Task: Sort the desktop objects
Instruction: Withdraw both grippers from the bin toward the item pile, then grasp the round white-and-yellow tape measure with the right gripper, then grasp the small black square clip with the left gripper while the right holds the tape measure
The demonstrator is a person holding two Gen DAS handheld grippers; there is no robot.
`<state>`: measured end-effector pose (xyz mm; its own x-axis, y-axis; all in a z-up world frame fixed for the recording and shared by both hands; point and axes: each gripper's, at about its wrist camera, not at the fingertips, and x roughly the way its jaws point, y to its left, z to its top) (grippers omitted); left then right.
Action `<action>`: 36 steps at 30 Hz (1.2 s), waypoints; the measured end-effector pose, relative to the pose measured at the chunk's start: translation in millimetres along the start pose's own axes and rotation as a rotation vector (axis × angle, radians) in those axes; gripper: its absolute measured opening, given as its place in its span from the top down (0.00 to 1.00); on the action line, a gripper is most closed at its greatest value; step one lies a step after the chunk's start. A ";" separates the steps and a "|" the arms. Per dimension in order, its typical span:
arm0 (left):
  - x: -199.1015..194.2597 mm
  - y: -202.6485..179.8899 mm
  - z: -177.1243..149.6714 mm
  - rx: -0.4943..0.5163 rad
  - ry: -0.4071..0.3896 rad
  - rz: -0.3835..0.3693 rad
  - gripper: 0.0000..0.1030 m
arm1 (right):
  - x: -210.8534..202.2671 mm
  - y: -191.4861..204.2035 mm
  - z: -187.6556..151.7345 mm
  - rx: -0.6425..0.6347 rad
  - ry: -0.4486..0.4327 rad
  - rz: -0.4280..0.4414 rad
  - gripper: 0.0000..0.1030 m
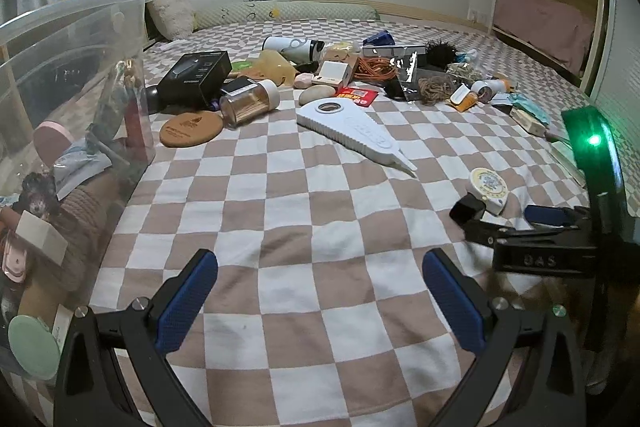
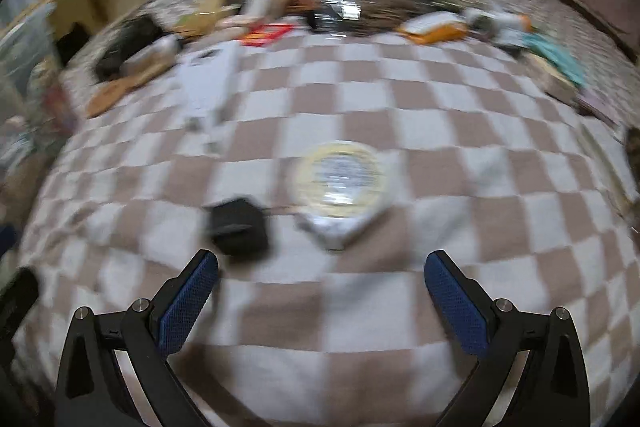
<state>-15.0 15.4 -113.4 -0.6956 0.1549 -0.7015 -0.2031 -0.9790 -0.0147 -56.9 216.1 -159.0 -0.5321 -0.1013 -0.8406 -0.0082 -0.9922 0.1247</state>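
Observation:
My left gripper (image 1: 320, 267) is open over bare checkered blanket (image 1: 312, 211), nothing between its blue pads. In the blurred right wrist view my right gripper (image 2: 322, 267) is also open and empty. Just ahead of it lies a round white-and-yellow tape measure (image 2: 340, 179), with a small black box (image 2: 238, 227) to its left, near the left fingertip. The left wrist view shows the right gripper (image 1: 514, 223) at the right, just short of the same tape measure (image 1: 488, 189) and black box (image 1: 466, 207). A clear plastic bin (image 1: 80, 27) holding several items stands at the left.
A white wedge-shaped tool (image 1: 352, 131), a cork coaster (image 1: 191, 128), a toothpick jar (image 1: 248, 101), a black carton (image 1: 196, 75) and a red card (image 1: 357, 95) lie mid-blanket. Behind them is a pile of clutter with an orange cable (image 1: 372, 67). Pillows line the far wall.

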 end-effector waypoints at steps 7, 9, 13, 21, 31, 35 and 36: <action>1.9 -5.2 0.5 0.011 -0.008 -0.019 0.00 | -21.6 -40.4 11.5 0.142 -0.020 0.094 0.00; 3.1 -9.9 0.8 0.021 -0.010 -0.030 0.00 | -24.6 -59.7 18.3 0.212 -0.034 0.134 0.00; 4.1 -22.9 0.3 0.058 -0.023 -0.041 0.00 | -12.8 -74.7 34.6 0.236 -0.014 0.169 0.31; 5.3 -39.7 -4.3 0.115 -0.038 -0.043 0.00 | 17.4 -46.0 38.1 0.103 0.028 0.173 0.40; 14.8 -60.7 -3.3 0.142 -0.031 -0.110 0.00 | 13.9 -41.9 24.3 0.008 -0.028 0.076 0.48; 23.0 -78.7 -1.3 0.193 -0.040 -0.145 0.01 | 5.4 -60.1 22.1 0.035 -0.025 0.027 0.48; 27.4 -83.4 -0.7 0.204 -0.035 -0.144 0.09 | 3.6 -66.7 20.9 0.043 -0.021 0.005 0.48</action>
<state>-16.6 101.2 -131.9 -0.6722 0.2993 -0.6771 -0.4349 -0.8999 0.0339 -75.9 283.4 -159.3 -0.5499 -0.1040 -0.8287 -0.0421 -0.9875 0.1519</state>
